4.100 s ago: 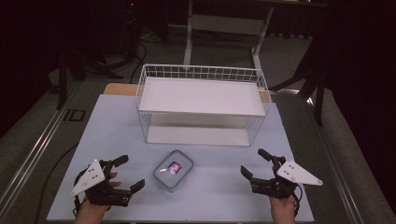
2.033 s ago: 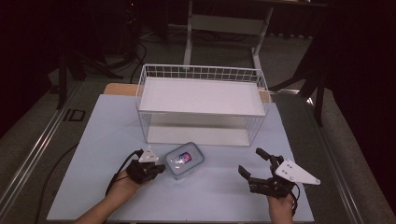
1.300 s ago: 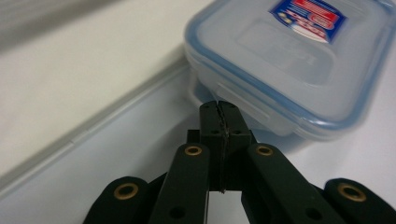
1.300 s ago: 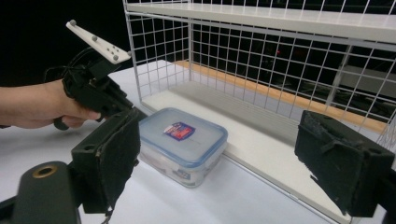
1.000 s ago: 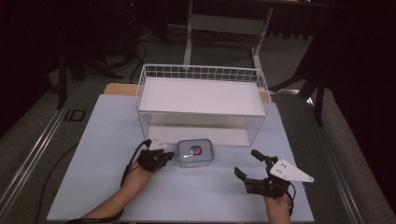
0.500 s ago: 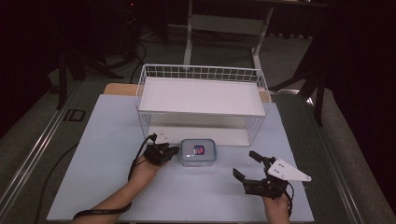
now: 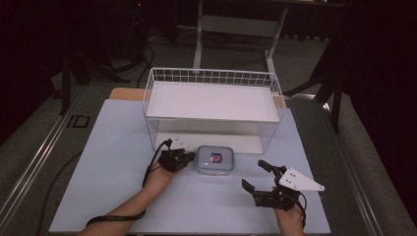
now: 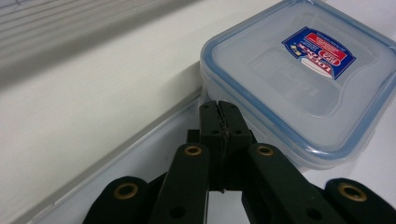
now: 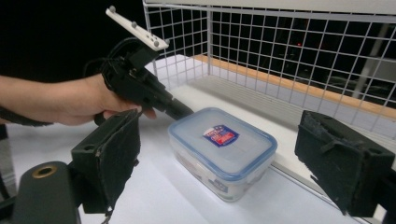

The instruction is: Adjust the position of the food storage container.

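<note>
While the plastic container [image 7: 215, 160] is seen lying flat on the desk [image 7: 113, 147], just in front of the wire basket [image 7: 212, 105], the left tool [image 7: 191, 156] is pressed tip-first against the container's left side wall. Its jaws are shut tight against each other, with nothing held between them, as is shown in the left gripper view, where the closed tip [image 8: 219, 109] meets the wall just below the blue-rimmed lid [image 8: 299, 70]. A red and blue label [image 9: 219, 135] is carried on the middle of the lid. The right tool [image 7: 255, 178] is held near the container's front right corner, apart from it, with its jaws spread wide and nothing gripped; in the right gripper view the container is framed between the two padded jaws, untouched by either. The left hand [image 9: 70, 100] is seen at the container's far side, beside the basket's mesh wall.
</note>
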